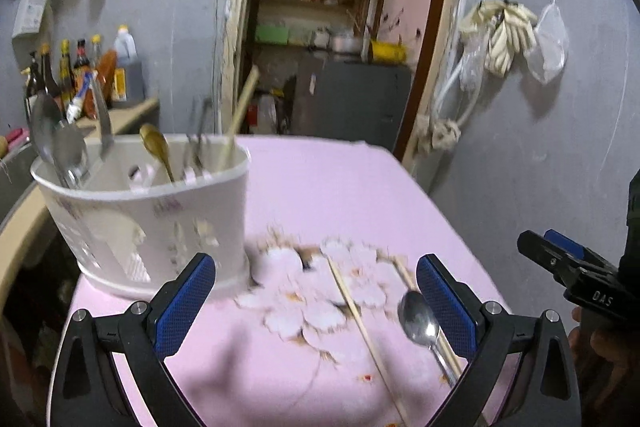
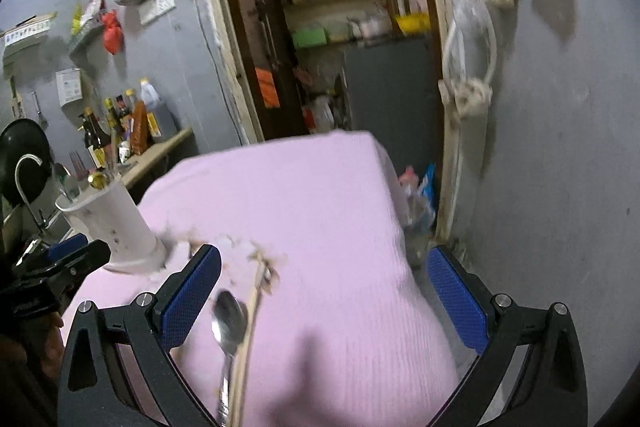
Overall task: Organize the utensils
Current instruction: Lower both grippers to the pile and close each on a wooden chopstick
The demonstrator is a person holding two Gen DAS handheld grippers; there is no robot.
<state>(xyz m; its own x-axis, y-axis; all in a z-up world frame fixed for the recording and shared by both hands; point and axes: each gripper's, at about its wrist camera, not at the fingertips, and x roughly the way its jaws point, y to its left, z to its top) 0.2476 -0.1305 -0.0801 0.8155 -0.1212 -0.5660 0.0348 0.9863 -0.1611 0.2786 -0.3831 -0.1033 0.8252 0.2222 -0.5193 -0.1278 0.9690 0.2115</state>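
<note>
A white utensil holder [image 1: 148, 223] stands at the left of the pink tablecloth [image 1: 320, 187], holding a ladle, a wooden spoon [image 1: 157, 147], tongs and a chopstick. On the cloth lie a steel spoon [image 1: 420, 323] and loose chopsticks [image 1: 356, 315]. My left gripper [image 1: 316, 303] is open above the cloth, with the holder just beyond its left finger and the spoon by its right finger. My right gripper [image 2: 324, 299] is open too; the steel spoon [image 2: 229, 323] and a chopstick [image 2: 250, 327] lie between its fingers, near the left one. The holder [image 2: 116, 227] stands to its far left.
A counter with sauce bottles [image 1: 80, 71] and a sink tap [image 2: 26, 171] lie to the left. Behind the table an open doorway [image 1: 340, 27] leads to pantry shelves. A grey wall with hanging bags [image 1: 548, 43] is close on the right. The table's right edge [image 2: 404, 227] drops to the floor.
</note>
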